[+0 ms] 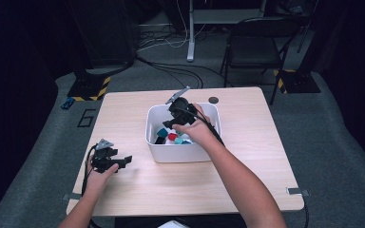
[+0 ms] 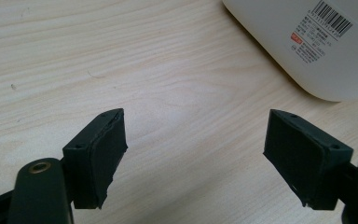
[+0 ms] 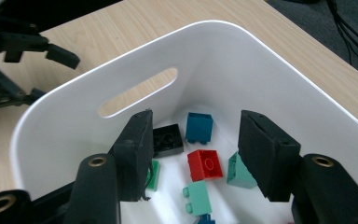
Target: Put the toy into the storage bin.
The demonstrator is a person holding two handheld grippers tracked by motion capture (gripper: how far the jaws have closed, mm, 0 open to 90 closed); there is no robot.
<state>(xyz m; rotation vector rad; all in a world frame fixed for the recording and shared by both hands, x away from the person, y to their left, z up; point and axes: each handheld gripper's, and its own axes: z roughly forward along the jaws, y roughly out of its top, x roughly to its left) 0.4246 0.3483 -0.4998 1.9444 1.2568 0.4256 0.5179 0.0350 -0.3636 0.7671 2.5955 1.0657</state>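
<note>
White bin (image 3: 261, 60) holds red brick (image 3: 205, 164), blue brick (image 3: 199, 127).

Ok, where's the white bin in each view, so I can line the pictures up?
High view: white bin at table centre, right tool over it.
Left gripper view: its outer corner, barcode label on it, top right.
Right gripper view: its wall rings the bricks below the tool.
Shared landmark: the wooden table.

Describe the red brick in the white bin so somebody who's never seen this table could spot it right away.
Start at the white bin in the middle of the wooden table. On its floor, among the loose bricks seen between the right gripper and its open jaws, lies the red brick, beside a black brick and a dark blue brick. It is the only red one there.
</note>
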